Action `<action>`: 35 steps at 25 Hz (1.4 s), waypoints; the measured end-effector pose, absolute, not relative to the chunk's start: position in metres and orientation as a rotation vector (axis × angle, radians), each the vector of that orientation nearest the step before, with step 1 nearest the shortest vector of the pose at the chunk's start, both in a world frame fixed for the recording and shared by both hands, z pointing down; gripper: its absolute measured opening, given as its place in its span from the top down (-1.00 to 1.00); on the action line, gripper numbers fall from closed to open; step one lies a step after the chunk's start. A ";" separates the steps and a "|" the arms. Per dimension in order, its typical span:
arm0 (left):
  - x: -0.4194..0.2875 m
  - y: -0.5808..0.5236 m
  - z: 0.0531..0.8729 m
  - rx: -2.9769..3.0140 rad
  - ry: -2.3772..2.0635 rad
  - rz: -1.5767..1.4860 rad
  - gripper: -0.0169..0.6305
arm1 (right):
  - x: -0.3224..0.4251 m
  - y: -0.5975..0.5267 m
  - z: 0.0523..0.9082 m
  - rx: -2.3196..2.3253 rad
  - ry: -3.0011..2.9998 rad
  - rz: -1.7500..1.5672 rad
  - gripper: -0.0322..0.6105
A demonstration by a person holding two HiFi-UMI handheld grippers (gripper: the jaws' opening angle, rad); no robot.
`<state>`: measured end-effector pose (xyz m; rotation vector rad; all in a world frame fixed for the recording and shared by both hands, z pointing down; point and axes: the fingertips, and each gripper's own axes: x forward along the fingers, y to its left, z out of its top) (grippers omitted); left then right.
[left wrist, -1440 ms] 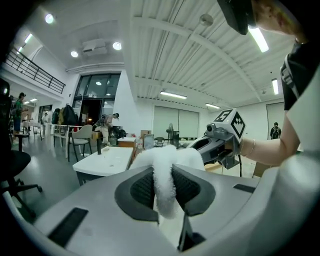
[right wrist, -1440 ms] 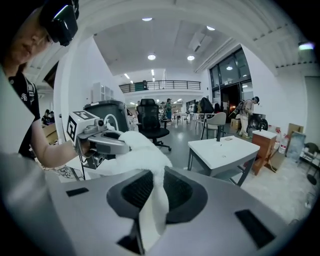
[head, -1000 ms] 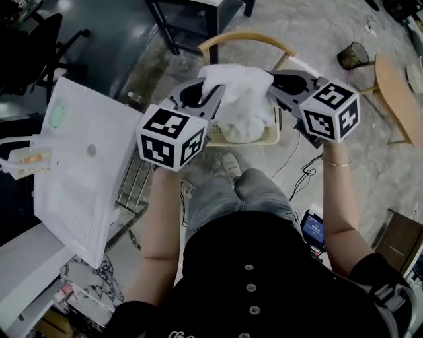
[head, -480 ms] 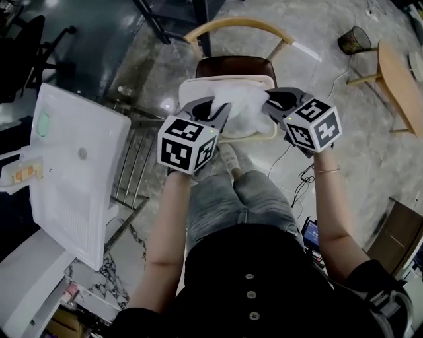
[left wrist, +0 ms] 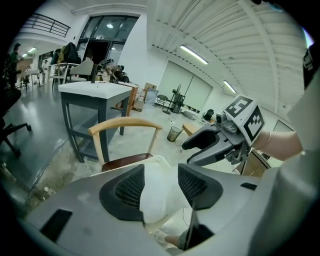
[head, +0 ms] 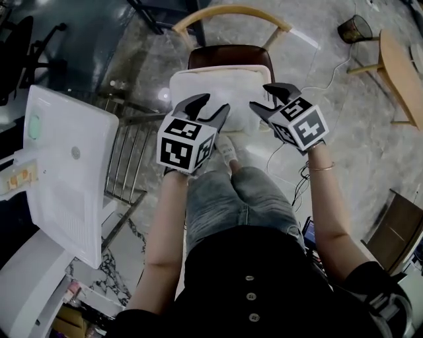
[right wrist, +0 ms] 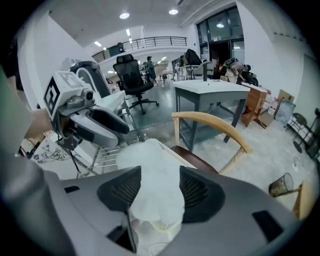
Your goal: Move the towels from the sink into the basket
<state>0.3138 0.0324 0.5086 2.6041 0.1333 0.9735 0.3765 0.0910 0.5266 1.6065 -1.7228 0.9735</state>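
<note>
Both grippers spread and empty above the filled basket.
The left gripper (head: 213,105) and right gripper (head: 262,96) hang side by side with jaws apart, gripping nothing. The crumpled white cloth towel (head: 218,92) lies just beyond and below their fingertips, inside the cream plastic basket (head: 225,68), apart from both grippers. The basket stands on the seat of the wooden-backed chair (head: 231,12). The white sink unit (head: 66,178) stands well apart, on the left gripper's side.
</note>
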 end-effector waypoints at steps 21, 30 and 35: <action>0.318 0.045 0.452 2.693 0.213 0.846 0.57 | 0.352 0.072 0.461 1.733 -2.014 0.924 0.84; 0.288 0.047 0.429 2.676 0.183 0.776 0.87 | 0.320 0.064 0.416 1.829 -2.178 0.858 0.90; 0.271 0.043 0.415 2.787 0.125 0.820 0.88 | 0.305 0.059 0.390 1.852 -2.219 0.817 0.90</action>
